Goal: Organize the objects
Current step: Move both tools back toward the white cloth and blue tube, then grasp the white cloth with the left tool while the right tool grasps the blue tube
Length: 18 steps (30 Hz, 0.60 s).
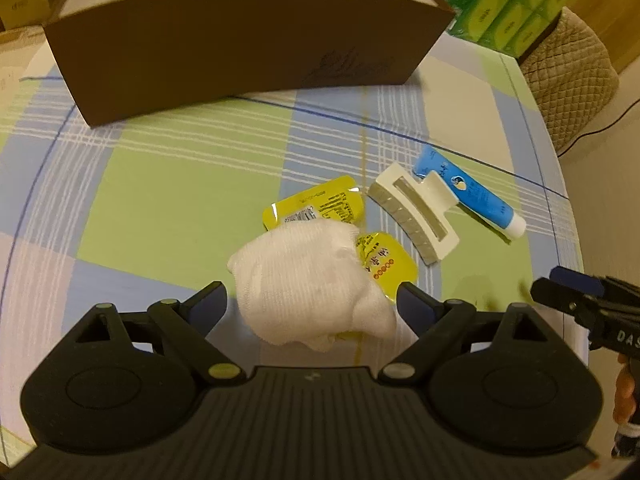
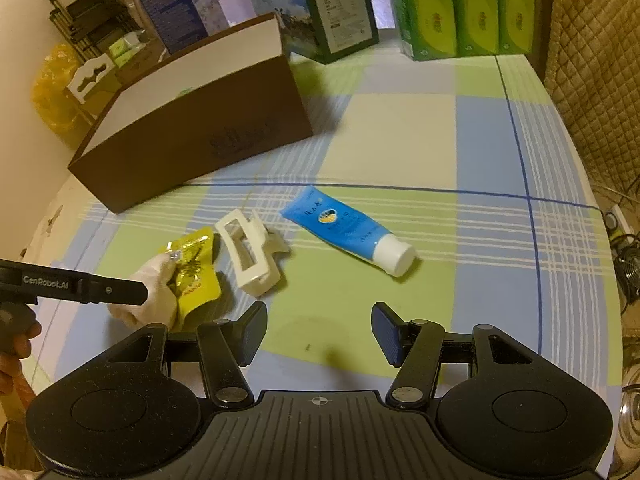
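A crumpled white cloth (image 1: 308, 280) lies on the checked tablecloth, partly covering two yellow packets (image 1: 320, 202). My left gripper (image 1: 312, 300) is open, one finger on each side of the cloth. Right of it lie a white hair claw clip (image 1: 416, 216) and a blue tube with a white cap (image 1: 468, 196). A brown open box (image 1: 240, 48) stands behind them. My right gripper (image 2: 320, 322) hangs open above bare tablecloth, nearer than the tube (image 2: 340, 228) and the clip (image 2: 250, 252). The right wrist view also shows the cloth (image 2: 154, 280), a packet (image 2: 196, 276) and the box (image 2: 192, 132).
Green tissue packs (image 2: 452, 8) and several printed cartons (image 2: 332, 8) stand at the table's far side. A quilted chair back (image 2: 592, 60) rises past the right edge. A black wire rack (image 2: 80, 12) and a yellow bag (image 2: 52, 88) sit beyond the left edge.
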### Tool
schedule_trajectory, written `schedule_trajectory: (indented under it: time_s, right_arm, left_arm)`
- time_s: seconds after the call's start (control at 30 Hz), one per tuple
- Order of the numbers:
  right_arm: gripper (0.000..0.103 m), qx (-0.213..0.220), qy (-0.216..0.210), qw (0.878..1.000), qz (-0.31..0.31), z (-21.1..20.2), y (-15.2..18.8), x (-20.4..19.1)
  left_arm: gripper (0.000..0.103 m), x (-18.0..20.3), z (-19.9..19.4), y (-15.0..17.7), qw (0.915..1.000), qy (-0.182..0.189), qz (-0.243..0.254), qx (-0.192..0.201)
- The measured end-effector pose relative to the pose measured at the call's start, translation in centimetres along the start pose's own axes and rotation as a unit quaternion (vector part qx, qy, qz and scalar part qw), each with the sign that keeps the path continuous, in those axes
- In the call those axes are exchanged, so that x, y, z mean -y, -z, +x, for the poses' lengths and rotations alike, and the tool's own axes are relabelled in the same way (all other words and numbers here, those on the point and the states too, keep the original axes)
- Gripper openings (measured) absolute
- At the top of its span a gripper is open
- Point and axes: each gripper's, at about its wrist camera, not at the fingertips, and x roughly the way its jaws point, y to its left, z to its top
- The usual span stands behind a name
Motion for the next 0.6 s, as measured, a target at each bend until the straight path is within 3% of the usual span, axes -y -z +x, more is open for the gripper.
schedule_trajectory:
  time_s: [0.27,0.43,0.5,0.6]
  right_arm:
    - [0.055,-0.001,0.011,1.000,0.011,0.3,0.0,1.1]
    - [0.055,-0.001,0.021,1.000,0.003,0.6,-0.3,1.5]
    - [0.055,0.000,0.026,1.000,-0.005,0.8,-0.5,1.6]
    - [0.055,0.003,0.034,0.999,-0.022,1.1,-1.0,1.8]
  left_arm:
    - [0.089,-0.1,1.5,-0.3,0.9999,-0.006,-0.008,-0.009]
    - [0.082,-0.2,1.8,-0.4,0.9999,-0.010,-0.008,-0.009]
    - [0.067,-0.2,1.8,-0.4,0.9999,-0.009,-0.005,-0.007]
    - [0.053,-0.1,1.6,-0.4,0.9999,-0.010,0.001,-0.003]
